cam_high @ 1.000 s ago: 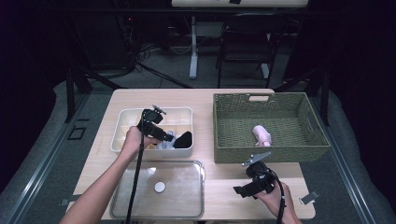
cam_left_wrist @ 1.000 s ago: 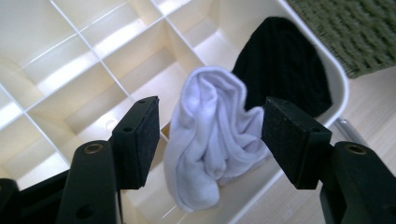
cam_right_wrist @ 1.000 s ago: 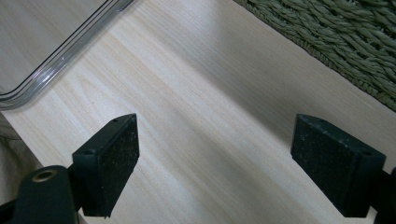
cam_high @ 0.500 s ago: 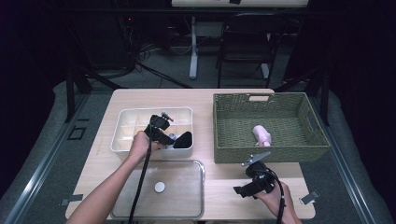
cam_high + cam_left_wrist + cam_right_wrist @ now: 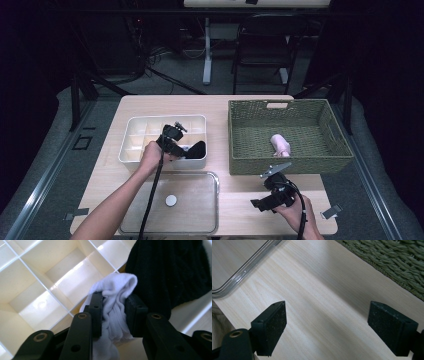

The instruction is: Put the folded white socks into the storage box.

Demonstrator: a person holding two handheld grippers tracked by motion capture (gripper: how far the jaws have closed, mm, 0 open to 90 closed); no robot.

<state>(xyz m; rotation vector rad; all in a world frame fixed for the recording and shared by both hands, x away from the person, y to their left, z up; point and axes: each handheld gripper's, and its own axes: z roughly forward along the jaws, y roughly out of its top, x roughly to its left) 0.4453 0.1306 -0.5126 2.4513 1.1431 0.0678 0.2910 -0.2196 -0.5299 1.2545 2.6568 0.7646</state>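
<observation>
A white divided box [image 5: 131, 125] stands at the table's left, with a white sock [image 5: 117, 290] and a black sock [image 5: 170, 272] at its near right corner. My left gripper [image 5: 113, 315] reaches into the box, and its jaws have just closed on the bunched white sock, with the pads pressing on it from both sides. In the high view the left gripper [image 5: 179, 147] sits beside the black sock [image 5: 197, 149]. My right gripper [image 5: 337, 332] stands open over bare wood with nothing between its pads. In the high view the right gripper [image 5: 264, 202] is near the table's front edge.
A green woven basket [image 5: 240, 125] at the right holds a pink rolled item [image 5: 280, 144]. A clear tray [image 5: 200, 210] with a small white disc [image 5: 171, 200] lies near the front, left of the right gripper. Its rim [image 5: 244, 271] and the basket wall [image 5: 392, 262] flank the right gripper.
The left gripper shifted a little toward the box's near right corner and its jaws closed on the white sock. The right hand has stayed still.
</observation>
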